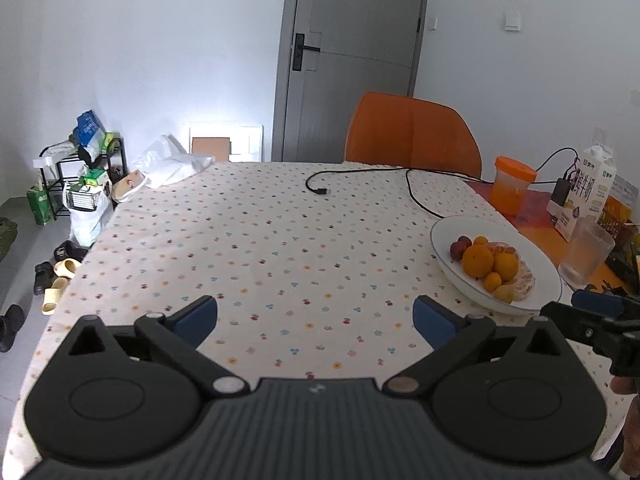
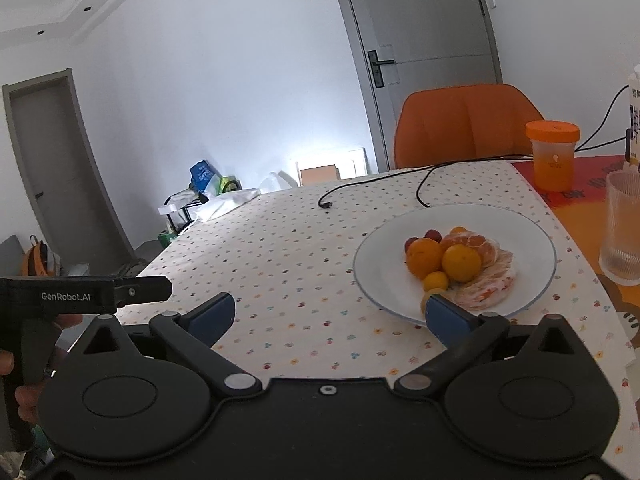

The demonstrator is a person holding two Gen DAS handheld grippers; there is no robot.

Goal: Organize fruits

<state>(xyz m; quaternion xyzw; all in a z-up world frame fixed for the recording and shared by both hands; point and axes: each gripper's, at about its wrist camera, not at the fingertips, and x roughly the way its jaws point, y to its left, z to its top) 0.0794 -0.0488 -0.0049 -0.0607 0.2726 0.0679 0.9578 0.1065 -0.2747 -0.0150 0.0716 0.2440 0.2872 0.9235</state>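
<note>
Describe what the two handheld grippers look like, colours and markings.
Both are matte black plastic. The left gripper and right gripper have blue finger pads, round discs, silver pivot pins and a ribbed centre. The left one's body reads "GenRobot.AI" in white, seen from the right wrist view.

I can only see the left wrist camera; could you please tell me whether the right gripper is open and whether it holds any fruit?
Observer: The right gripper is wide open with nothing between its fingers. The fruit all lies on the white plate.
Operator: Thank you. How does it stand to the plate?
Observer: It points just left of the plate. One blue pad overlaps the near rim in the picture, but I cannot tell whether they touch.
Operator: Is there anything to the left that I am missing?
Observer: Yes, a second grey door in the left wall, with an orange backpack low beside it.
</note>
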